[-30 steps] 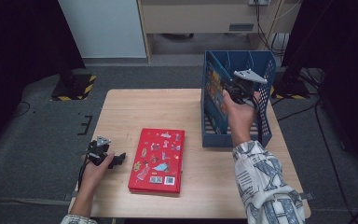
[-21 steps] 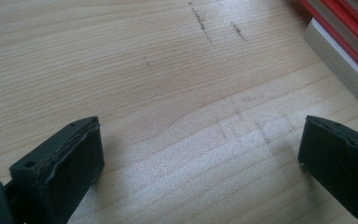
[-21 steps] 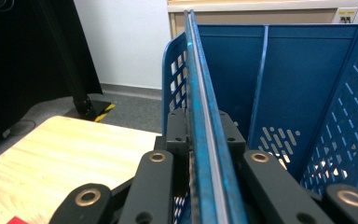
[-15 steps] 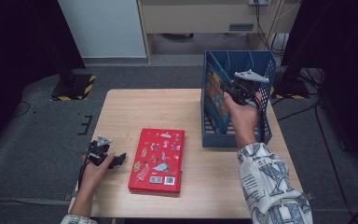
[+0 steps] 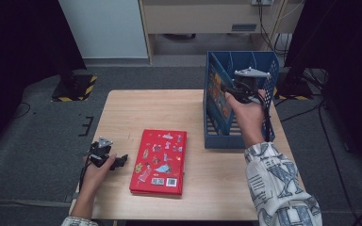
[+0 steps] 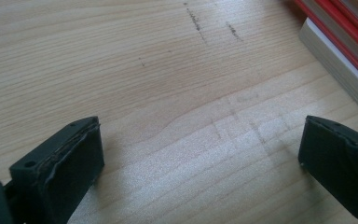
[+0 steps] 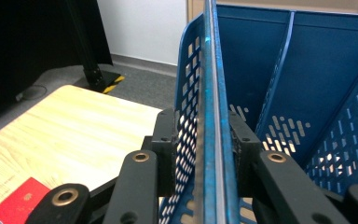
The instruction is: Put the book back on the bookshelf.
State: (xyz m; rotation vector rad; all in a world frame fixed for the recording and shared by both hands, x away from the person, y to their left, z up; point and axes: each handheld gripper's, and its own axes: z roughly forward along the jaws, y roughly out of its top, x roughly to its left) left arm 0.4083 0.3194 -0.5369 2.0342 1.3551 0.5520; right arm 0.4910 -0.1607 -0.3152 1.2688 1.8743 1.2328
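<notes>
A: Where was the right gripper [image 7: 204, 130]?

B: Up at the blue rack [image 5: 238, 141], far right of the bench [image 5: 160, 108]. Carried in the right hand [image 5: 245, 113], reaching in from the near side, above the rack's left end.

A: And its jaws?

B: Stood astride the rack's perforated left wall, one jaw outside over the bench, the other inside the first compartment. Had just been opening, with that wall between them. Sat close on both sides of the wall, apparently with a slight gap, no longer clamped.

A: Anything in that compartment?

B: Held a picture book [image 5: 215, 89], upright, leaning flat against the inside of the same left wall. Couldn't tell from the right gripper view whether the inner jaw touched it.

A: And the left gripper [image 6: 200, 154]?

B: Rested low at the near left corner of the bench, in the left hand [image 5: 96, 172]. Jaws wide apart, with bare wood between them and nothing gripped.

A: The red book [image 5: 160, 160]?

B: Lay flat on the bench, cover up, near the middle and toward the near edge. Just beside the left gripper, off to its right, not touched. Well apart from the rack. Showed its page edge and red cover at the upper right corner of the left gripper view.
</notes>
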